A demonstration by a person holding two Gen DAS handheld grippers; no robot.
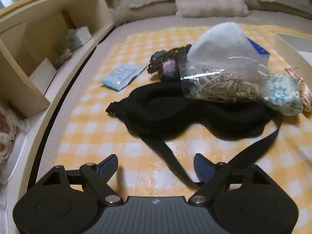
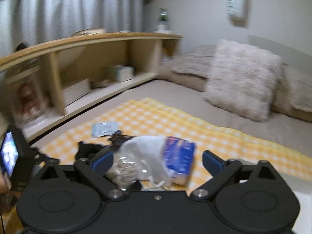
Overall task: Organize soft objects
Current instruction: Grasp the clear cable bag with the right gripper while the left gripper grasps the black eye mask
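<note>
Beige bedding [image 2: 175,93] fills the room's floor level, with a shelf unit [image 2: 93,58] along one side and furry pillows [image 2: 241,78] at the head. On it we see a yellow checked mat [image 1: 136,156] carrying the soft things. Largest is a black eye mask [image 1: 195,113], its strap [image 1: 251,152] running under our left gripper [image 1: 156,165], whose jaws stand apart with nothing pressed between them. A clear bag [image 1: 220,74] of white stuffing and twine leans on the mask; beside it sit a dark crochet piece [image 1: 165,64], a pale blue crochet piece [image 1: 280,93] and a small blue packet [image 1: 122,76]. A peach ribbon [image 1: 304,89] is cut off at the edge. Our right gripper [image 2: 158,161] is released too, and the bag and a blue box [image 2: 179,156] lie beyond its fingers. That view is blurred; it hides most of the mask but alone shows curtains [image 2: 58,9].
</note>
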